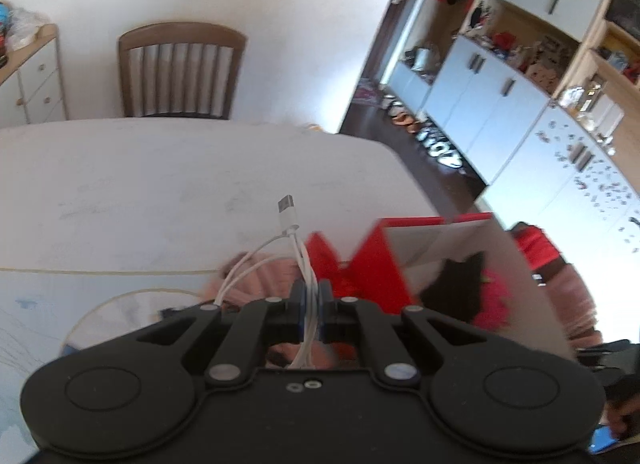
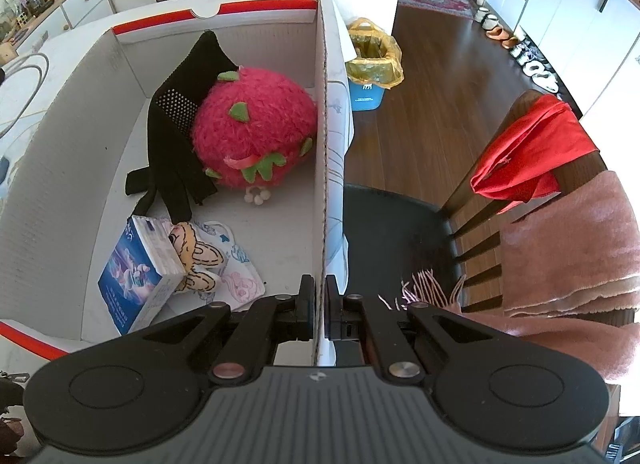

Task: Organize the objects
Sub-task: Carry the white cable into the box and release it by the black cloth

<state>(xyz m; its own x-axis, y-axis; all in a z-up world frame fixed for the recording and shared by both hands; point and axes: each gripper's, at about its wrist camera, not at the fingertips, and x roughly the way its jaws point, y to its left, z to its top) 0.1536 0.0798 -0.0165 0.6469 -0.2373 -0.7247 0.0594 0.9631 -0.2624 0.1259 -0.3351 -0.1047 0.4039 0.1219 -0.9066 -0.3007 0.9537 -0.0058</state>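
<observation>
White cable (image 1: 298,248) in left gripper (image 1: 311,304); lower end hidden.

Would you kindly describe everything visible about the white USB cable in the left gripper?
The white USB cable is a thin, glossy, plastic-coated lead bundled into several loops. The left gripper is shut on the bundle, its blue-padded fingers pinching the strands. A metal USB-A plug on a white housing sticks up past the fingertips, and one loop arcs out to the left. It is held in the air above the white table, beside the red-and-white cardboard box.
</observation>
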